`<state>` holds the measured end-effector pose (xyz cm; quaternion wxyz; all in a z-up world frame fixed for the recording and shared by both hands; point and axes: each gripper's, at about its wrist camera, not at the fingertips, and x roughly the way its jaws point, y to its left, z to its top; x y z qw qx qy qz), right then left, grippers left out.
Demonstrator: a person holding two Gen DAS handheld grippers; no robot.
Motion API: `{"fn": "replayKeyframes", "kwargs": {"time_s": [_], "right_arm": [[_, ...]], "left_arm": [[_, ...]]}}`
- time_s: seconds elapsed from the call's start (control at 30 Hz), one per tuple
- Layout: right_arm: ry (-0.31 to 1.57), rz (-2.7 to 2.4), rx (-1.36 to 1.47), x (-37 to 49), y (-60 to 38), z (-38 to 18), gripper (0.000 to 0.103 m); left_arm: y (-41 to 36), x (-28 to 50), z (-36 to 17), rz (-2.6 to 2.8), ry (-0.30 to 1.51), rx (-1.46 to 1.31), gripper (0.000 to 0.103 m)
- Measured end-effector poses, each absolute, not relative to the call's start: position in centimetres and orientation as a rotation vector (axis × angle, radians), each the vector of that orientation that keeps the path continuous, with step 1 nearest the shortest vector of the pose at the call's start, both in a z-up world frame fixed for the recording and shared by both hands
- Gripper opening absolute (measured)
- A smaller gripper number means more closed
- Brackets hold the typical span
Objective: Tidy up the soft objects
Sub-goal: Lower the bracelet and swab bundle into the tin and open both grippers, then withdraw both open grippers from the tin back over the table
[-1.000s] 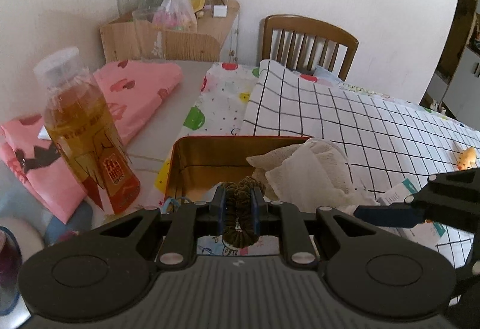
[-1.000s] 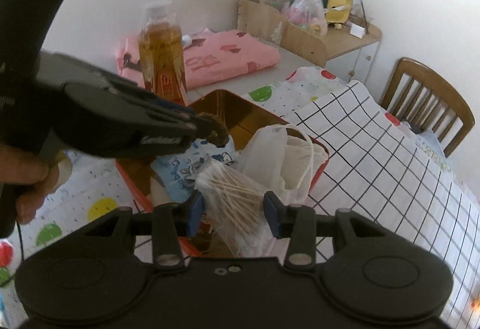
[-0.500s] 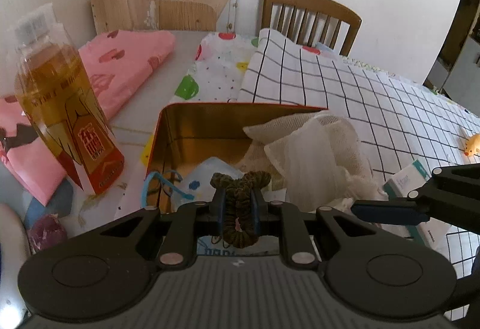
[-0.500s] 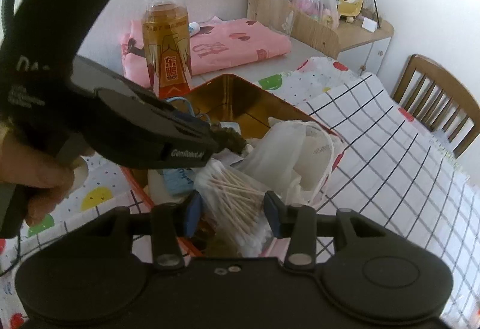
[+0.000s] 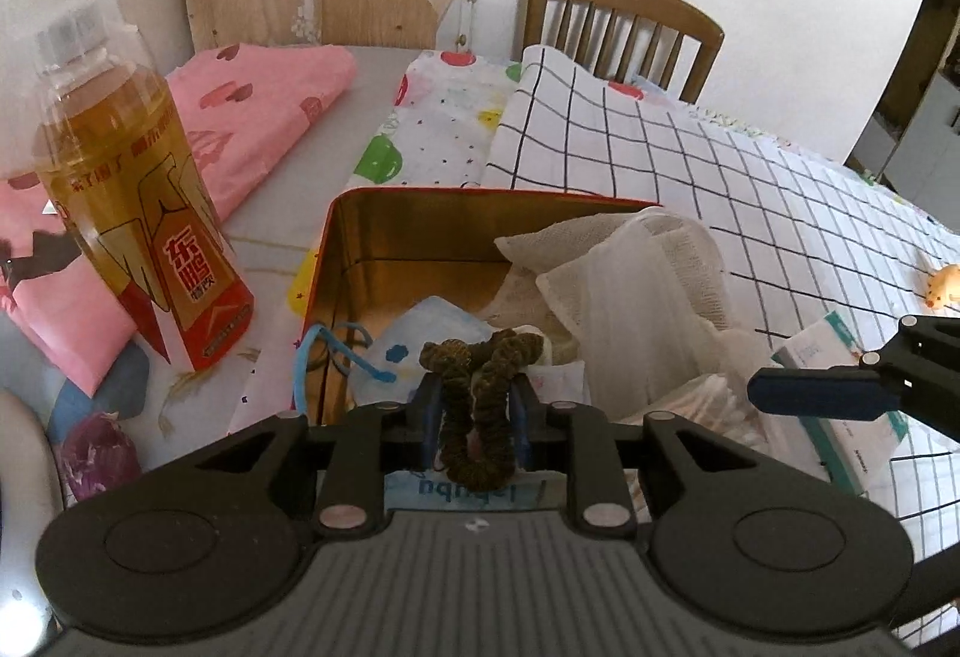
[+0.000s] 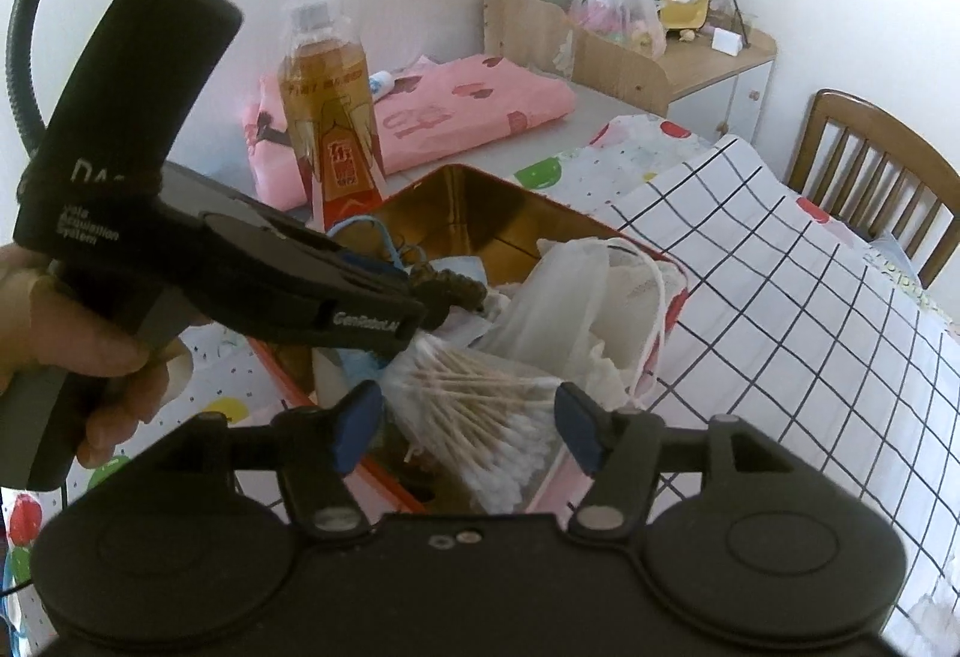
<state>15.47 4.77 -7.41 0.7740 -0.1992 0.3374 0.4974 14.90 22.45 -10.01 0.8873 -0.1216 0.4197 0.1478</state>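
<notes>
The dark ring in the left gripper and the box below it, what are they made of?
The scrunchie looks like ruched, fuzzy olive fabric, probably over elastic. The box looks like tin: thin rigid walls, shiny gold inside, red outside.

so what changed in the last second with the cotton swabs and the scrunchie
The right gripper has just been opening: its jaws now stand clear of the bag of cotton swabs, which rests in the tin. The left gripper has eased open slightly, the dark scrunchie between its fingers. Bottle unmoved.
</notes>
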Motion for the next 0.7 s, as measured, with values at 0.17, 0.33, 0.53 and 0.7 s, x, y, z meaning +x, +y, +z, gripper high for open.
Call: {"fn": "replayKeyframes", "kwargs": {"time_s": [0.17, 0.33, 0.53, 0.7], "right_arm": [[0.720, 1.058, -0.399, 15.5, 4.1, -6.7, 0.066], [0.710, 1.040, -0.381, 15.2, 3.4, -6.1, 0.069], [0.706, 1.022, -0.335, 14.6, 1.6, -5.1, 0.074], [0.697, 1.012, -0.271, 13.9, -0.7, -3.7, 0.080]], "left_arm": [[22.1, 14.3, -9.3, 0.296, 0.845, -0.244, 0.033], [21.5, 13.5, -8.2, 0.284, 0.799, -0.222, 0.068], [20.6, 12.2, -6.5, 0.261, 0.759, -0.181, 0.068], [19.3, 10.7, -5.0, 0.230, 0.727, -0.166, 0.068]]}}
